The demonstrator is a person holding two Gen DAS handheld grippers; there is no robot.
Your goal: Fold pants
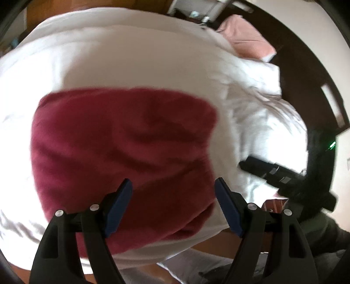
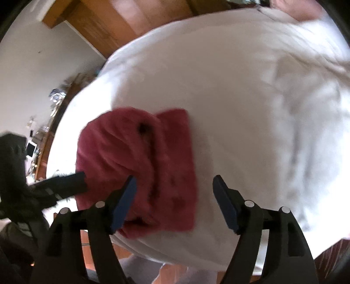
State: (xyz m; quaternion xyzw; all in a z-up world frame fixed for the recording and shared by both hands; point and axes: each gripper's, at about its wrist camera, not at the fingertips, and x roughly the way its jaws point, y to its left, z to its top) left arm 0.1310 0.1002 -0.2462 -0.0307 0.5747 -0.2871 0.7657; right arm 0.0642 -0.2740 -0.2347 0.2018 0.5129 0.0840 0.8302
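Note:
Dark red pants (image 1: 122,153) lie folded into a compact bundle on a white bed (image 1: 113,54). In the right wrist view the pants (image 2: 140,168) sit near the bed's front edge, with a folded layer on the right side. My left gripper (image 1: 174,207) is open and empty, hovering above the near part of the pants. My right gripper (image 2: 175,203) is open and empty above the right part of the bundle. The left gripper's dark body (image 2: 59,183) shows at the pants' left edge in the right wrist view, and the right gripper's body (image 1: 275,172) shows at the right in the left wrist view.
A pink pillow (image 1: 247,37) lies at the far right of the bed beside a dark headboard (image 1: 306,76). Rumpled white bedding (image 1: 262,113) lies to the right of the pants. Wooden floor (image 2: 109,19) and a cluttered low shelf (image 2: 54,102) lie beyond the bed's left edge.

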